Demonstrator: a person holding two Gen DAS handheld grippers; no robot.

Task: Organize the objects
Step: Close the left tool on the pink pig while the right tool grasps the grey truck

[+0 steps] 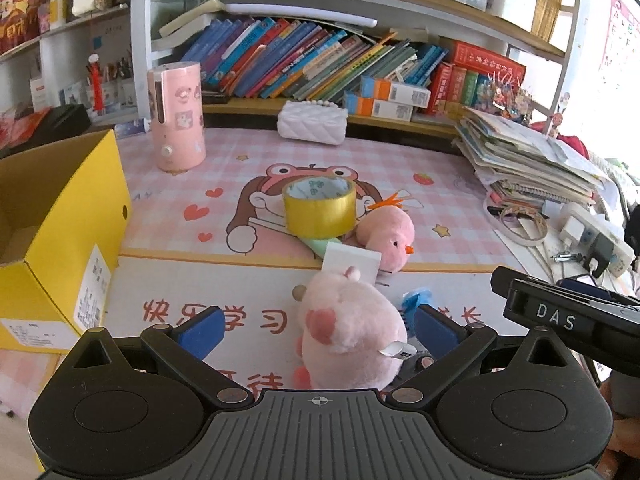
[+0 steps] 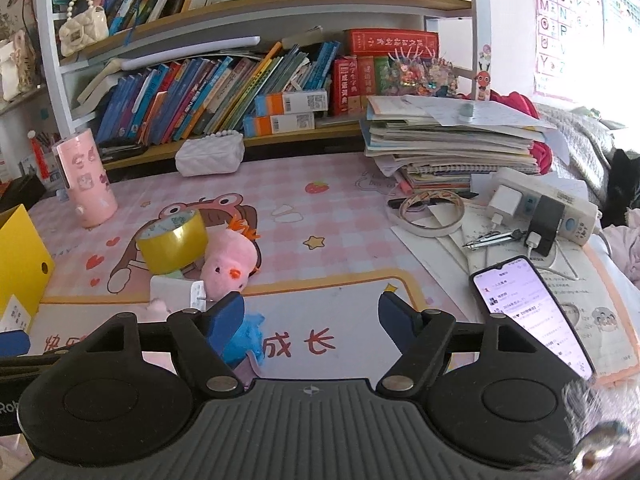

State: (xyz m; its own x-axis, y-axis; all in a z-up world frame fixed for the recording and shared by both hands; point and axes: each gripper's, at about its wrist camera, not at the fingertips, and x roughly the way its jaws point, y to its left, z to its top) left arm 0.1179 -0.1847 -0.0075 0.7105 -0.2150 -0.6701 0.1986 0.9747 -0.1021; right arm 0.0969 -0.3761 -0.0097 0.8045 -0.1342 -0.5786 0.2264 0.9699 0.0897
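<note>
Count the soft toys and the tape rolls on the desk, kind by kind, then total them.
Soft toys: 3 (round pink plush, pink bird plush, blue fuzzy toy)
Tape rolls: 2 (gold tape roll, white tape roll)
Total: 5

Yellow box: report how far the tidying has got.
Done: nothing visible; what shows of the yellow box inside is bare. In hand: the left hand-held gripper stands open around the pink plush. Left: tape roll, bird plush, blue toy, white charger.
</note>
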